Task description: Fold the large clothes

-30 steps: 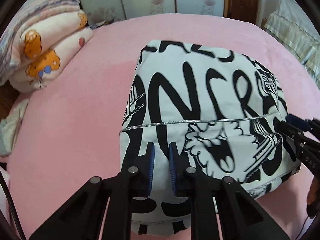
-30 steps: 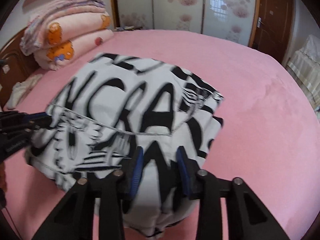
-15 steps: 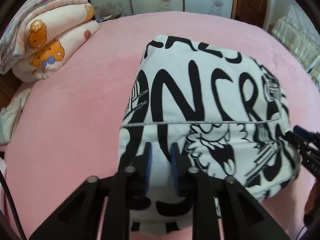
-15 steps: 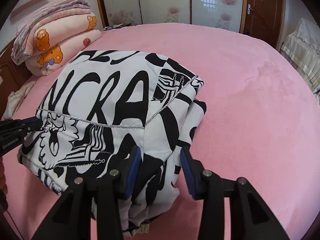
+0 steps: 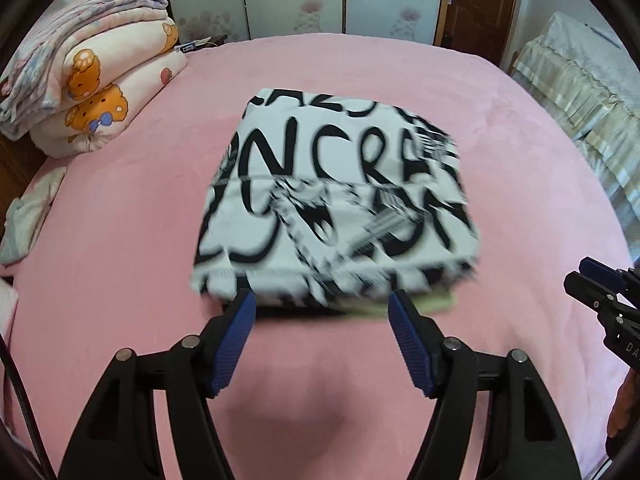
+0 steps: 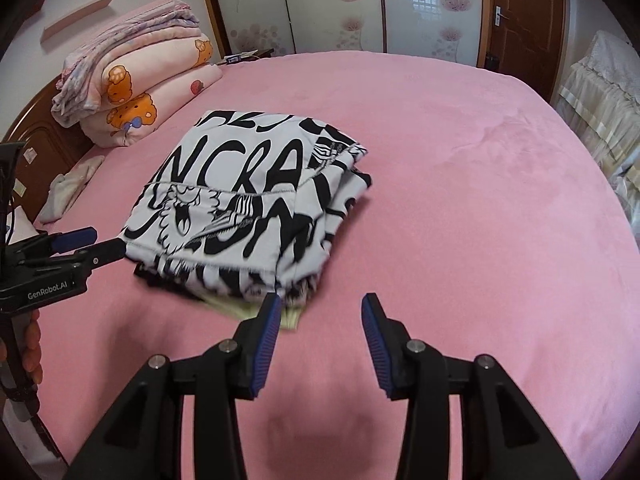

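A white garment with bold black lettering (image 5: 340,200) lies folded into a thick rectangle on the pink bed (image 5: 120,240); it also shows in the right wrist view (image 6: 248,200). A pale yellow layer peeks out under its near edge. My left gripper (image 5: 322,312) is open and empty, just short of the garment's near edge. My right gripper (image 6: 320,316) is open and empty, at the garment's near right corner. Each gripper shows at the edge of the other's view: the right gripper (image 5: 600,280) and the left gripper (image 6: 92,244).
A stack of folded quilts with bear prints (image 5: 92,80) sits at the bed's far left. A small white cloth (image 5: 28,212) lies at the left edge. A draped piece of furniture (image 5: 580,80) stands to the right. Wardrobe doors (image 6: 332,4) and a brown door stand behind.
Both grippers were shut on the garment's near edge. They have opened, let it go and pulled back toward me. The garment now rests on the bed.
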Available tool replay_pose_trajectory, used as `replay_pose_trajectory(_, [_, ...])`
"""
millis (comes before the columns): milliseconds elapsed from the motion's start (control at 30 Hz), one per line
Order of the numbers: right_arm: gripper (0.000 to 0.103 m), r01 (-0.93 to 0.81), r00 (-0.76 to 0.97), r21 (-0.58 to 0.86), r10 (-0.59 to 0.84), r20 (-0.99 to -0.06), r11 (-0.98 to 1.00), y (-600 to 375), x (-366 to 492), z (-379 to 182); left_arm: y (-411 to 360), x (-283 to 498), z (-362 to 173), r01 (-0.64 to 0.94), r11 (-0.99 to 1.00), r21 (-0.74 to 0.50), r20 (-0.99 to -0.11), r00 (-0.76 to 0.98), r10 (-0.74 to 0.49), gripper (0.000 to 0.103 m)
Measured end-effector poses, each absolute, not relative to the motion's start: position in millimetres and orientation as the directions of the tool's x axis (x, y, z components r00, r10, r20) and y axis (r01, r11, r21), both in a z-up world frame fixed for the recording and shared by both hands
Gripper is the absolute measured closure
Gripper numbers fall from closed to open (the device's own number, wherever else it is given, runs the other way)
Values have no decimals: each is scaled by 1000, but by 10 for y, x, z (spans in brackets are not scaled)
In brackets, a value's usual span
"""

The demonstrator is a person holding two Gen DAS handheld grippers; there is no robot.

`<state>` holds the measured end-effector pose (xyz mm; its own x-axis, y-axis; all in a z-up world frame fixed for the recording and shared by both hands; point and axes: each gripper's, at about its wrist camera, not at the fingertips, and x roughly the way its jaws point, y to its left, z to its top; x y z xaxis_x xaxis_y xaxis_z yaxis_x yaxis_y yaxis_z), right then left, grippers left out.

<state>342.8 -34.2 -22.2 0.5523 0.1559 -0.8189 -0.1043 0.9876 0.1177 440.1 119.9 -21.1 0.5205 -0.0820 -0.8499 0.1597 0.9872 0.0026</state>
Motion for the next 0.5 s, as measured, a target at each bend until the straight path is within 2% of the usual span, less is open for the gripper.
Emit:
replay_pose_trajectory(200, [59,-64,552,110,127,-824,992,-647,2712,-27,961,3635,1,168,985,-47,-844,521,-129,25])
replay_pose_trajectory(333, [52,-41,558,123,125,-820,992,-837,2172,-31,770,3028,85,174,984,-30,-826,550,-123,20])
replay_pose_trajectory(500, [51,7,563,116,92,-821,993,-1051,1471,-161,538,2347,33,171,985,-24,-823,556,-117,14])
